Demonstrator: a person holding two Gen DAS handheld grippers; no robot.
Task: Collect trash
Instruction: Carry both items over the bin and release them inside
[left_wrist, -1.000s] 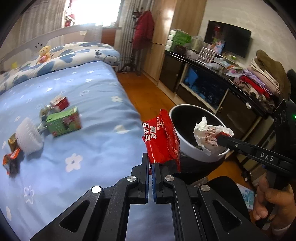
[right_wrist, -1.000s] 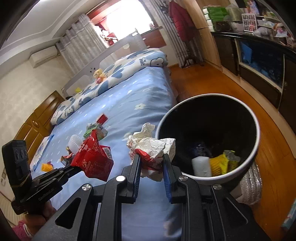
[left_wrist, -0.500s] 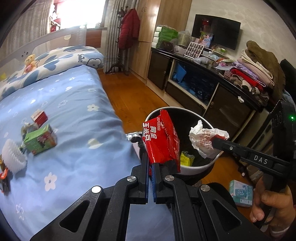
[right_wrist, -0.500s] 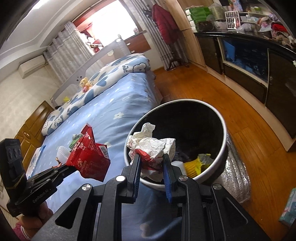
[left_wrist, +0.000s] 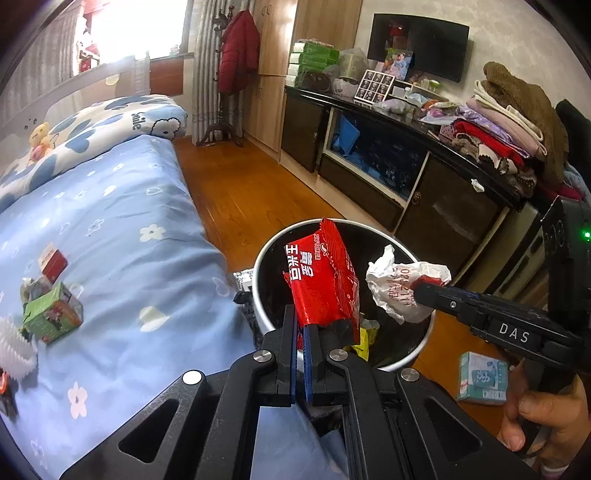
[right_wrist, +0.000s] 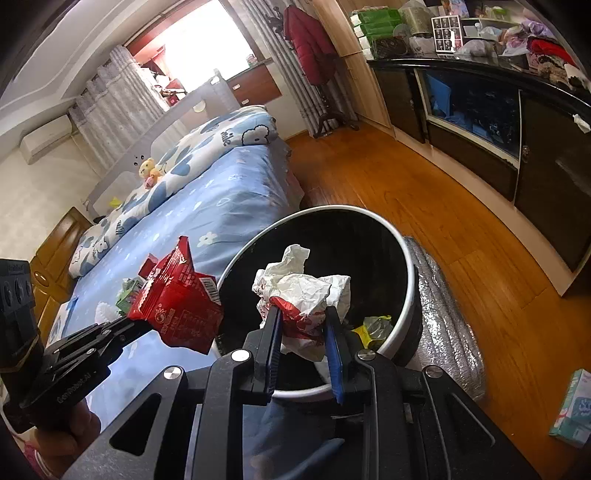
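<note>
Over the last second I have swung both tongs off the bed (left_wrist: 110, 229) and toward the round white-rimmed waste bin (left_wrist: 258, 280); a second ago it sat at 3 o'clock in my left view, and now its black mouth lies dead ahead, just beyond both loads. That puts me at the drop, I judge.

My left gripper (left_wrist: 301, 332) is pinched almost fully closed on the bottom edge of a glossy red snack wrapper (left_wrist: 321, 280), a flat crinkled foil pouch standing upright over the near rim. My right gripper (right_wrist: 303, 332) is clamped, jaws held partly apart by the bulk, around a crumpled white paper wrapper (right_wrist: 303, 291) with red print, a soft, creased wad.

Yellow scraps already lie inside the bin. At 9 o'clock on the bed, a green carton (left_wrist: 51, 314) and a red-and-white box (left_wrist: 53, 260) remain.
</note>
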